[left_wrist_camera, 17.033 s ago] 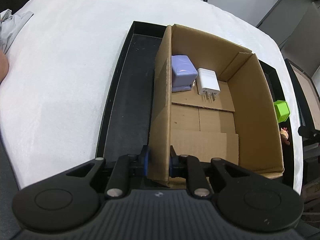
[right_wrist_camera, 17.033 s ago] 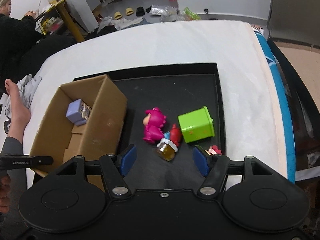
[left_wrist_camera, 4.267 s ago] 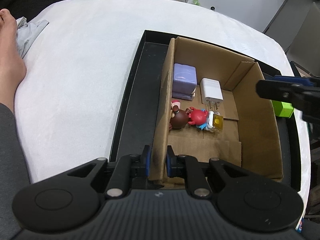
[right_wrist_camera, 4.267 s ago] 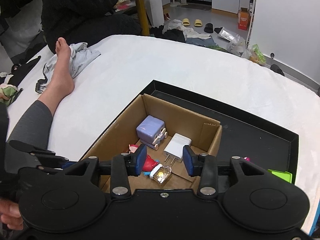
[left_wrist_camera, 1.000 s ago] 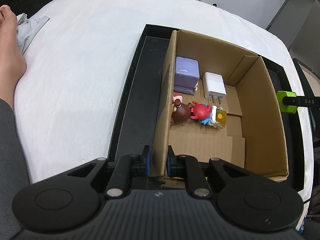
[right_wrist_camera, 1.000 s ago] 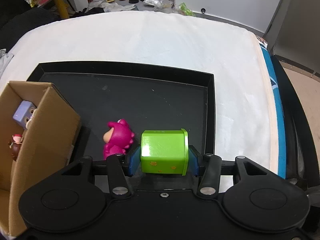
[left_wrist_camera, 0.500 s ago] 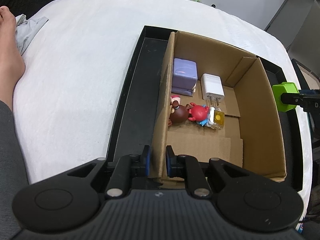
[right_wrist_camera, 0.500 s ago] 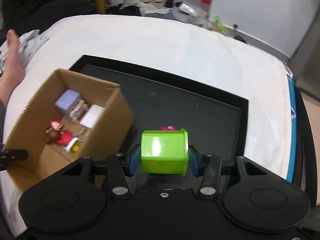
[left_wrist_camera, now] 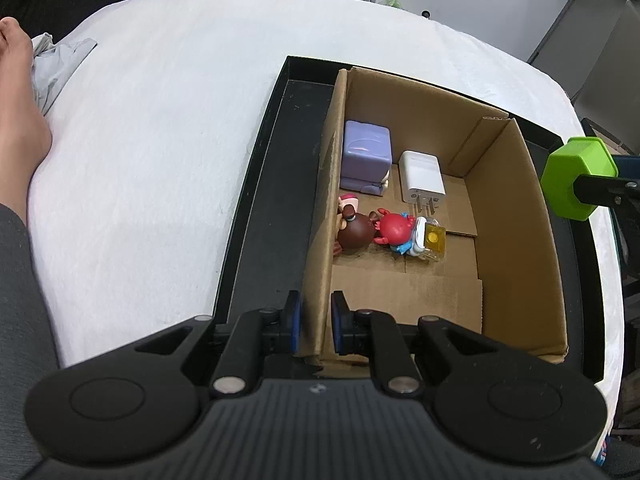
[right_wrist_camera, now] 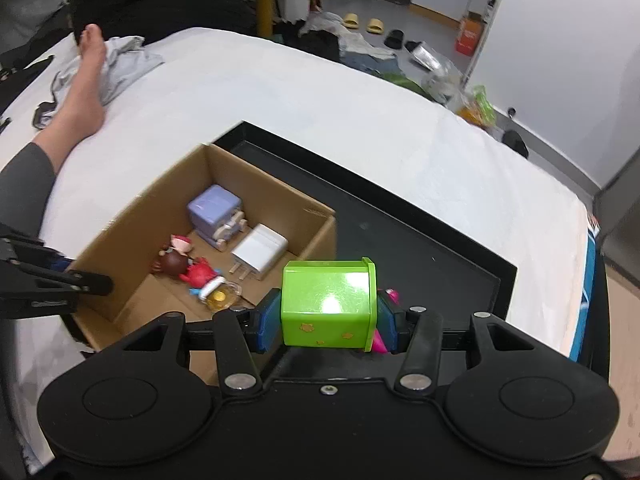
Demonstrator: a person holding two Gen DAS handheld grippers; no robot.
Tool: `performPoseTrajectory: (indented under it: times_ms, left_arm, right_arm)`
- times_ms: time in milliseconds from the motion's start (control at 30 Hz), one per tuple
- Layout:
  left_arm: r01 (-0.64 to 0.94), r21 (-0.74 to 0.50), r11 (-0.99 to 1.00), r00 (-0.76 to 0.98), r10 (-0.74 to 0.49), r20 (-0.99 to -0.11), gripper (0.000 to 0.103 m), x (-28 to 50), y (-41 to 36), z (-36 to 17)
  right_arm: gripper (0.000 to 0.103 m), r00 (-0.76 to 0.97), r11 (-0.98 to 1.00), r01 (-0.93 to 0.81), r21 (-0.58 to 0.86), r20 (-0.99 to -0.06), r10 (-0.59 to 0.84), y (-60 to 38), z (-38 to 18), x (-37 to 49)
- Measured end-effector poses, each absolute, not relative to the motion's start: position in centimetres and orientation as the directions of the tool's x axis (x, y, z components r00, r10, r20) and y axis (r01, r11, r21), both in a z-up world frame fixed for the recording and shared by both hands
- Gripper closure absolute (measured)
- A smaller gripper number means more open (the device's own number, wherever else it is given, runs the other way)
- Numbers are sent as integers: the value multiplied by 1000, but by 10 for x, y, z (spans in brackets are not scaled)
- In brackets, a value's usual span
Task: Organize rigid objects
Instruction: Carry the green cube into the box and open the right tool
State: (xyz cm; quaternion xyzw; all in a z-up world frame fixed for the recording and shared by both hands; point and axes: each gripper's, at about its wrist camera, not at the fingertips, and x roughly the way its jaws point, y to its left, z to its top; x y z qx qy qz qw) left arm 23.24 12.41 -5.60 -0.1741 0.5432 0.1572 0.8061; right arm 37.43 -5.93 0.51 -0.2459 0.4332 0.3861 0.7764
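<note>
My right gripper (right_wrist_camera: 328, 318) is shut on a green box (right_wrist_camera: 328, 304), held in the air beside the right wall of the cardboard box (right_wrist_camera: 132, 216). The left wrist view shows that green box (left_wrist_camera: 576, 178) off the carton's right side. My left gripper (left_wrist_camera: 316, 326) is shut on the near left wall of the cardboard box (left_wrist_camera: 320, 208). Inside lie a purple cube (left_wrist_camera: 366, 152), a white plug adapter (left_wrist_camera: 422, 178), a brown-headed figure (left_wrist_camera: 354, 232) and a red figure with a yellow jar (left_wrist_camera: 408, 236). A pink toy (right_wrist_camera: 386, 322) peeks out behind the green box.
The carton sits in a black tray (left_wrist_camera: 264, 208) on a white-covered table (left_wrist_camera: 160, 140). A person's bare foot (right_wrist_camera: 86, 92) and grey sleeve (right_wrist_camera: 24, 184) rest on the left part. Crumpled grey cloth (right_wrist_camera: 116, 64) lies beside the foot.
My right gripper has lifted the green box off the tray and carried it up and left toward the carton, rolling as it went. The left gripper keeps its hold, unmoved.
</note>
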Motion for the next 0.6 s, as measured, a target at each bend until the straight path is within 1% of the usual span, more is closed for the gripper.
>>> performPoseTrajectory:
  times_ms: [367, 600]
  left_arm:
    - [-442, -112, 890, 363, 63, -930, 89, 232, 124, -55]
    - [-445, -128, 887, 368, 50, -929, 89, 231, 127, -56]
  right_arm:
    - [55, 318, 527, -848, -59, -852, 417, -42, 15, 355]
    - [55, 264, 497, -867, -6, -853, 450, -33, 13, 347]
